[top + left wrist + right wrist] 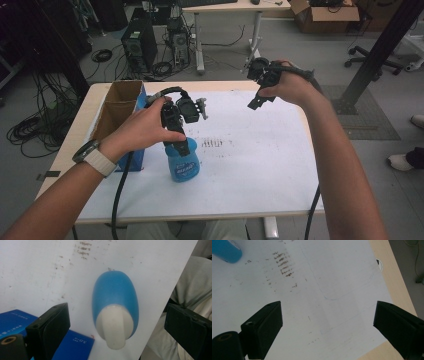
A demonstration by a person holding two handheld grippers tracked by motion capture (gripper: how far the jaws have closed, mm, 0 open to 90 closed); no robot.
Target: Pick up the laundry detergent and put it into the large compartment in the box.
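Worktop (260,165): white, stained.
Blue bottle (181,161): stood upright.
Left claw (117,322): spread above it.
Right claw (328,322): spread, held aloft.
Risk: bottle toppled if clipped off-centre.

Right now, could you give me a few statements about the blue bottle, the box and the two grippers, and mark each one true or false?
1. The blue bottle stands upright on the white table. True.
2. The left gripper is clamped shut on the bottle. False: its fingers stand wide apart above the bottle's white cap.
3. The right gripper holds a pen. False: it is open and holds nothing, over the table's bare surface.
4. An open cardboard box sits at the table's left side, beside the bottle. True.
5. The bottle lies inside the box. False: it stands outside it, on the table.
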